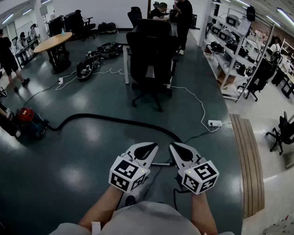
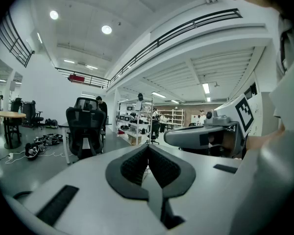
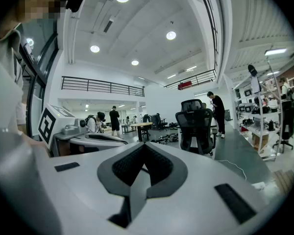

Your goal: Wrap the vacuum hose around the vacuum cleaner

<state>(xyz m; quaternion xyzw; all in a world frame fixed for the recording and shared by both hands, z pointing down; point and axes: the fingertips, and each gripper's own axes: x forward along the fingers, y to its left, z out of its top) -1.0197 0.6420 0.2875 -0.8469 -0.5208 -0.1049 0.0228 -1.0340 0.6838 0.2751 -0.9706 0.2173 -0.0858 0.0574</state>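
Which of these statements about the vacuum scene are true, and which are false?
1. The left gripper and the right gripper are both shut and hold nothing. True.
2. The vacuum hose is already wound around the vacuum cleaner. False: the hose lies stretched out on the floor, running from the vacuum cleaner toward the grippers.
3. A black office chair stands on the far side of the hose. True.
4. The vacuum cleaner stands at the right of the head view, next to the shelves. False: it sits at the left edge, far from the shelves.
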